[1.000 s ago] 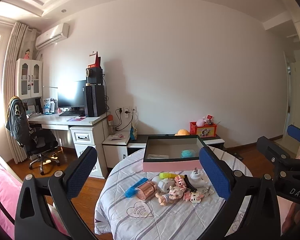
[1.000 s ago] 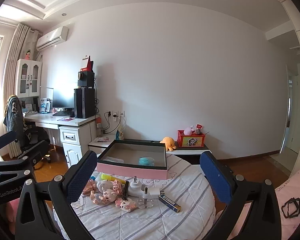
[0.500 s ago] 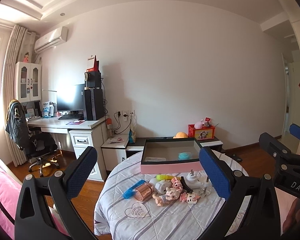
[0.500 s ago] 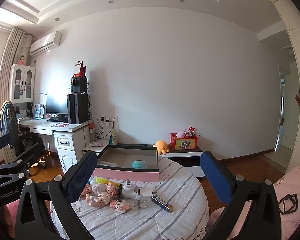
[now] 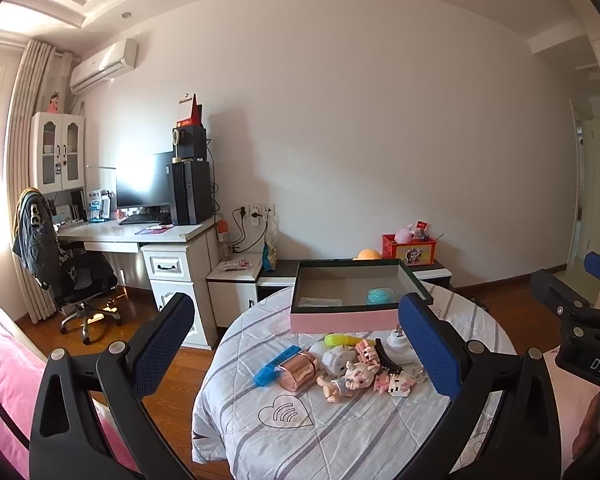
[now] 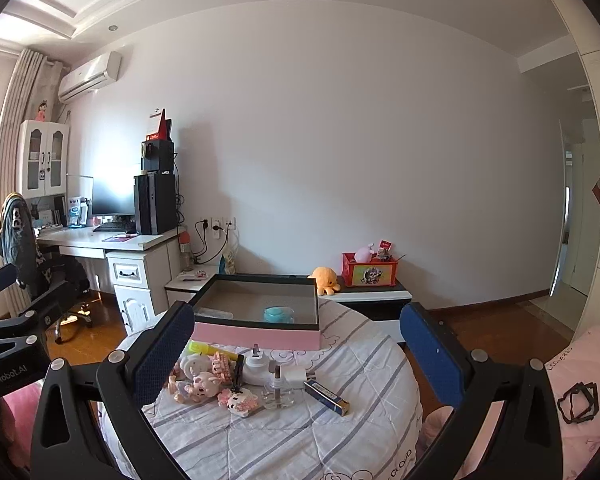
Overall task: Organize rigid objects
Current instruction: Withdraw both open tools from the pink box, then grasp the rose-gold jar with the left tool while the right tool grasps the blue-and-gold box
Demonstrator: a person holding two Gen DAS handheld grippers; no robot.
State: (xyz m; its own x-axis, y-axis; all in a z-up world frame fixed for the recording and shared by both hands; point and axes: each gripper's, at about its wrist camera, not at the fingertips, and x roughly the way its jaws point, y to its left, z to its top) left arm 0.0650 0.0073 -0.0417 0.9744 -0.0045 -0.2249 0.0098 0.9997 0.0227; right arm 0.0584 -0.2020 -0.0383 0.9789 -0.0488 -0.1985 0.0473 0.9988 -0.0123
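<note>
Left gripper (image 5: 296, 344) marked "GenRobot.AI", right gripper (image 6: 296, 354) "DAS"

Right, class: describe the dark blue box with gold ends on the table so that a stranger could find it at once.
Start at the pink-sided tray on the round quilted table. In front of it lies a heap of small toys; the dark blue box lies flat at the heap's right edge, beside a clear glass bottle. It alone is long, dark and gold-ended.

place: home bedroom | cues: computer desk (image 5: 140, 236), air conditioner (image 5: 102, 66), quilted round table (image 5: 340, 420)
</note>
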